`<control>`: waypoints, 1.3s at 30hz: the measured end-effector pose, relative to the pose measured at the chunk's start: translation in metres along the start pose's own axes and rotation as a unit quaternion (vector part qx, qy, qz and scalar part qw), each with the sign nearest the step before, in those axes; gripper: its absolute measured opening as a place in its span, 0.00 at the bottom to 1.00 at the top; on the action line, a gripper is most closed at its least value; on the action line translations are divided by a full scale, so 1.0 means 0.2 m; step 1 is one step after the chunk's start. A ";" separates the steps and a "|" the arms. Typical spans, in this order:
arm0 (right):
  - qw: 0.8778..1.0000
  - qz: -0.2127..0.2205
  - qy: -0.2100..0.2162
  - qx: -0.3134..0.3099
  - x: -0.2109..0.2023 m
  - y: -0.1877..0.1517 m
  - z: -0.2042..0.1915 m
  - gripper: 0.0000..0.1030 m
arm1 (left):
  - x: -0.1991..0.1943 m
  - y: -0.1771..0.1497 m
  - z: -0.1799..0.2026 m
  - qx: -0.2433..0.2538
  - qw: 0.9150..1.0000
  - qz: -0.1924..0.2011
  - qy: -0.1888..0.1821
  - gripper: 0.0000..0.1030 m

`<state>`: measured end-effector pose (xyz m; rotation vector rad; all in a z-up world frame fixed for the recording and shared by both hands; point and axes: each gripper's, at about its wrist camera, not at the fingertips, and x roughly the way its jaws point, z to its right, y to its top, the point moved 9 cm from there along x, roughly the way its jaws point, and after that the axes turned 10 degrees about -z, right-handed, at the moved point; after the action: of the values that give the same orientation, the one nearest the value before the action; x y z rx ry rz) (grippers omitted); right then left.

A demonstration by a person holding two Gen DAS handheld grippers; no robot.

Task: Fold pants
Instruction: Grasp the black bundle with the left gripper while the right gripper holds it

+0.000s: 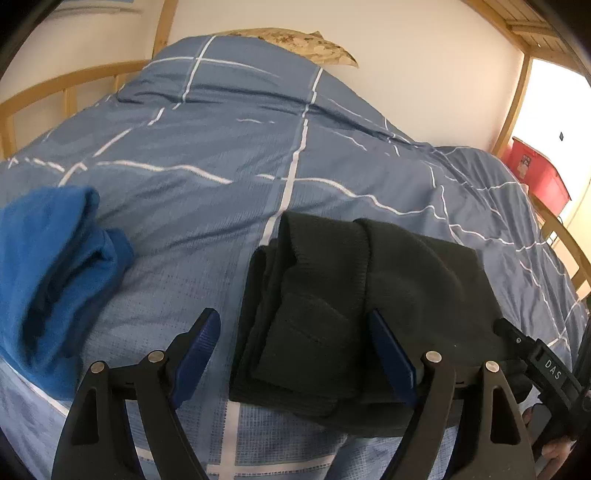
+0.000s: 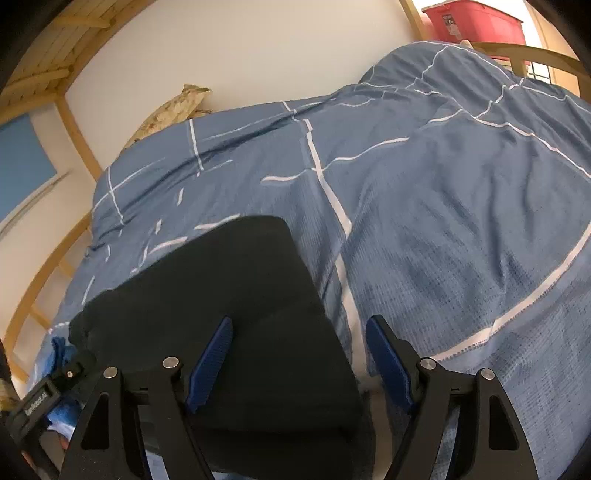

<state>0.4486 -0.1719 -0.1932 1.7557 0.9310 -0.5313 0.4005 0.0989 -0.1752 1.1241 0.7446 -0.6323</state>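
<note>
Dark folded pants [image 1: 332,295] lie in a compact stack near the front edge of the blue bed cover [image 1: 221,147]. My left gripper [image 1: 295,354] is open and empty, its blue fingers straddling the pants' left half just above them. In the right wrist view the pants [image 2: 221,288] lie at lower left on the cover [image 2: 461,221]. My right gripper [image 2: 301,358] is open and empty, its left finger over the pants' right part and its right finger over the cover. The right gripper's body shows at the left wrist view's right edge [image 1: 546,365].
A crumpled blue garment [image 1: 55,266] lies on the bed left of the pants. A patterned pillow [image 1: 314,44] rests against the wall at the back. A wooden bed frame [image 1: 55,85] rings the bed. A red bin [image 2: 476,22] stands beyond the far corner.
</note>
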 end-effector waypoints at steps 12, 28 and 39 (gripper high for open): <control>1.000 -0.018 0.007 -0.020 0.06 -0.08 -0.06 0.61 | 0.17 -0.10 -0.03 -0.065 0.992 -0.062 -0.093 0.65; 0.998 0.008 -0.022 -0.060 -0.09 -0.02 -0.17 0.34 | 0.03 0.02 0.07 -0.018 0.995 -0.047 -0.089 0.38; 0.995 0.061 -0.024 -0.080 -0.42 0.09 -0.35 0.30 | -0.34 0.14 0.14 0.029 0.995 0.012 -0.099 0.31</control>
<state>0.4065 -0.1388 -0.0957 1.6358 0.8044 -0.4074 0.3868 0.0865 -0.0983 1.1028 0.5443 -0.7372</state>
